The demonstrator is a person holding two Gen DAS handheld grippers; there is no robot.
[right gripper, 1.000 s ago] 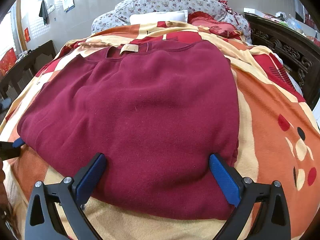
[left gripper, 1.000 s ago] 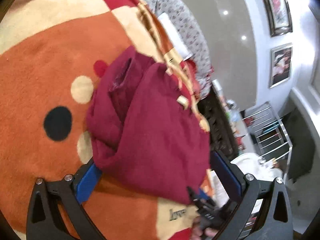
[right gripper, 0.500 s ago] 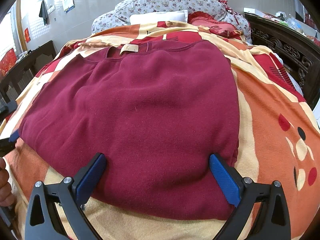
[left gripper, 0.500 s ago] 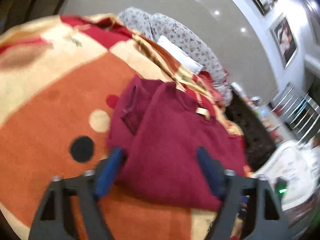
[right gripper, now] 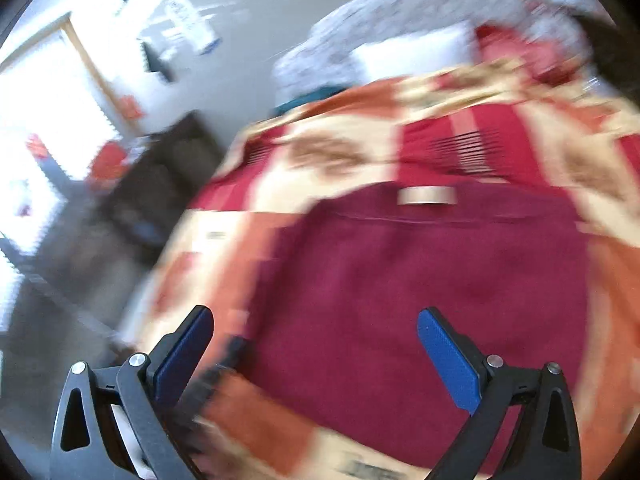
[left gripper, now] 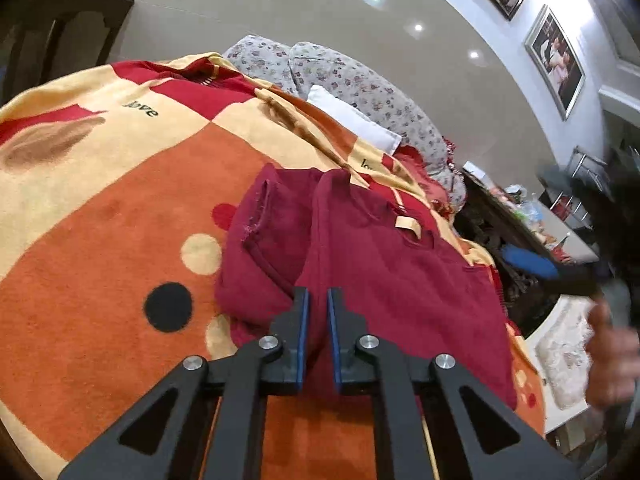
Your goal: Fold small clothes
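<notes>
Partly folded: one dark red fleece sweater (left gripper: 380, 264) lying at frame centre on one orange, cream and red patterned blanket (left gripper: 100, 240), one sleeve turned in at its left, further folds probably left. Left gripper (left gripper: 317, 320), low centre, nearly closed on a pinch of the sweater's near edge. Right gripper (right gripper: 316, 344), bottom of its blurred view, spread wide, holding nothing, above the same sweater (right gripper: 420, 280).

Sweater (left gripper: 400, 280) on blanket (left gripper: 100, 240); pillows (left gripper: 360, 84) behind.
</notes>
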